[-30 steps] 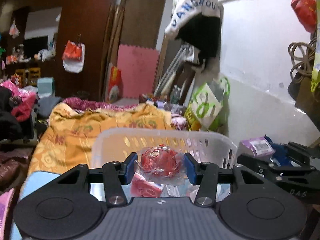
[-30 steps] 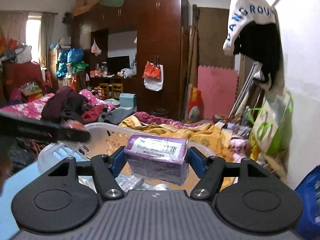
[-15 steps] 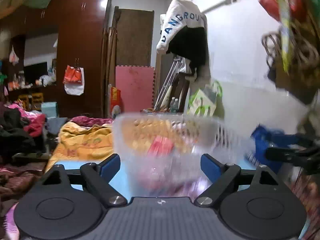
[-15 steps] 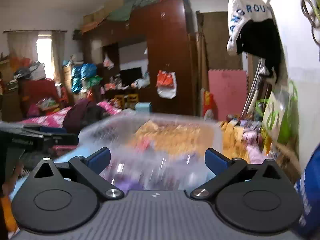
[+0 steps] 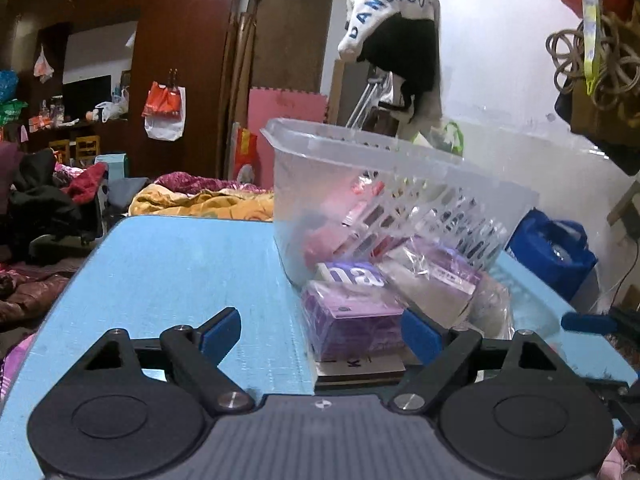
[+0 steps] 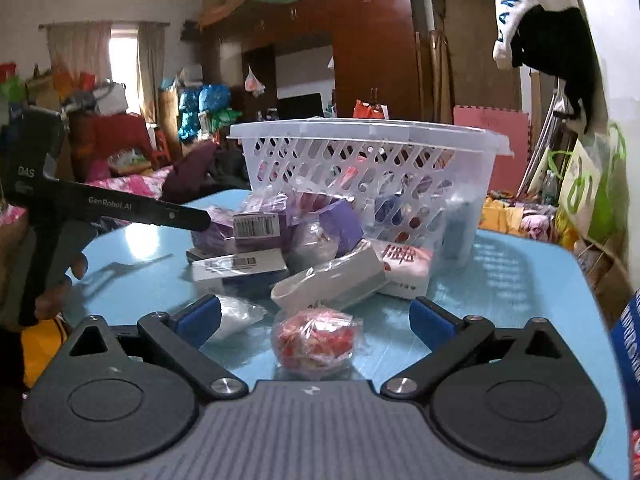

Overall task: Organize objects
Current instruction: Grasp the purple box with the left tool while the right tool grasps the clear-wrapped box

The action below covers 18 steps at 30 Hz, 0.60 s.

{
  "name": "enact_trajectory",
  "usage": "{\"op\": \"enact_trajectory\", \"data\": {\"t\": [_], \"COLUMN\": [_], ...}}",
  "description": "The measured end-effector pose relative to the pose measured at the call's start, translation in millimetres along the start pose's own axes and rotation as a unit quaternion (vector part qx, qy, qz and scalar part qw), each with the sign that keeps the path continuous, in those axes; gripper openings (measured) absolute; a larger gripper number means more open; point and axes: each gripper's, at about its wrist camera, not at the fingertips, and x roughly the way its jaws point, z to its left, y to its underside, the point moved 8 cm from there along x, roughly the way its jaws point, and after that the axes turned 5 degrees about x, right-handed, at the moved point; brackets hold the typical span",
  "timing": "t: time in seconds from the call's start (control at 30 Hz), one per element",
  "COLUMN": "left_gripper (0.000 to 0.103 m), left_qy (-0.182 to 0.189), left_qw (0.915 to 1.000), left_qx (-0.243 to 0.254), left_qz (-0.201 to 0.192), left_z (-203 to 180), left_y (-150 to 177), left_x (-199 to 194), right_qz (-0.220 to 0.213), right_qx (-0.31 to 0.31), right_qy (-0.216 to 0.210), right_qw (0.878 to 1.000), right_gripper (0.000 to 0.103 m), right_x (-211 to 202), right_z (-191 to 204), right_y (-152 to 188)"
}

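Packets (image 6: pixel 280 240) beside tilted basket (image 6: pixel 360 152)

Both wrist views low over table (image 5: pixel 180 264), close, sharing basket (image 6: pixel 360 148), crossing angles

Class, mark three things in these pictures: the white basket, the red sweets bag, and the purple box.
white basket (image 6: pixel 360 132), right wrist view, on its near rim.
red sweets bag (image 6: pixel 316 338), right wrist view, on the bag's middle.
purple box (image 5: pixel 352 324), left wrist view, on its front face.
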Motion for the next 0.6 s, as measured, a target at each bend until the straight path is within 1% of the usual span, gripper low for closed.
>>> {"op": "enact_trajectory", "data": {"t": [0.07,0.13,0.2,0.33,0.4,0.53,0.57,0.6], "left_gripper": [0.09,0.09,0.09,0.09,0.09,0.09,0.091,0.091], "left_qy": [-0.003,-0.004,-0.007,0.001,0.003,0.014,0.015,0.014], "left_qw": [0.9999,0.9996,0.9993,0.9992,0.9994,0.9994,0.9993,0.9994], "left_qx": [0.011,0.025,0.033,0.033,0.029,0.016,0.016,0.015], "left_qz": [0.004,0.009,0.019,0.02,0.021,0.028,0.029,0.029], "left_z": [-4.4,-11.5,-16.2,-20.1,-17.5,-15.2,-15.5,-15.5], "left_y": [0.2,-0.4,0.0,-0.6,0.2,1.3,1.1,1.3], "left_x": [2.1,6.1,12.4,15.9,15.5,17.4,19.0,19.0], "right_qz": [-0.002,0.006,0.025,0.066,0.088,0.102,0.101,0.095], "right_qx": [0.002,0.013,0.018,0.014,0.025,0.015,0.02,0.024], "right_qy": [0.004,0.003,0.003,-0.014,-0.037,-0.035,-0.037,-0.04], "right_qw": [1.0,1.0,1.0,0.998,0.995,0.994,0.994,0.994], "right_gripper": [0.103,0.102,0.096,0.095,0.095,0.094,0.087,0.073], "right_x": [2.6,9.0,14.3,32.3,38.7,47.0,46.5,43.2], "right_z": [-2.4,-9.9,-16.8,-20.9,-20.2,-19.6,-19.9,-19.9], "right_y": [-5.4,-10.4,-4.3,-3.8,-4.3,-1.5,-1.5,-2.0]}}
